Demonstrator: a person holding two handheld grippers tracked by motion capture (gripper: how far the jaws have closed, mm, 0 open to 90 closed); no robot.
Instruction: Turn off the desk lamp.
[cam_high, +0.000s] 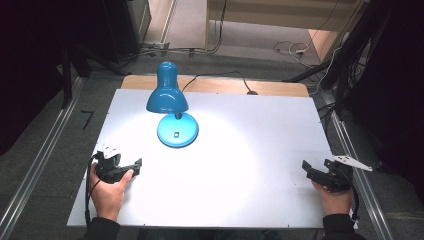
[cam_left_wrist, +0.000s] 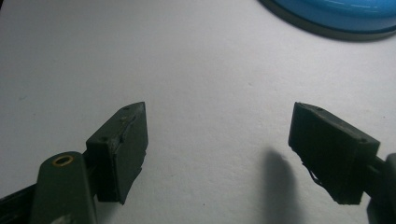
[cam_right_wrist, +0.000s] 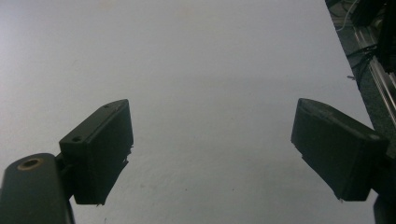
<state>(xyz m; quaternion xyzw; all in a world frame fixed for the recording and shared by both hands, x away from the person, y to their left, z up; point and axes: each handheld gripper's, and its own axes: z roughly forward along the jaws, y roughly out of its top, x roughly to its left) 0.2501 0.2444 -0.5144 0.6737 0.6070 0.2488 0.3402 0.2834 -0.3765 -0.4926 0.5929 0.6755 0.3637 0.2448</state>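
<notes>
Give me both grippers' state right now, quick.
left gripper: jaws open, nothing between them, near the blue desk lamp.
right gripper: jaws open, empty, over the bare white table.

No readable text, label, brand or number anywhere; just a small dark, illegible square on the blue lamp base (cam_high: 177, 131), centre-left of the frame.

Glossy blue lamp (cam_high: 172, 107); smooth matt white table (cam_high: 260, 150); matt black left hand-held gripper (cam_left_wrist: 217, 140).
</notes>
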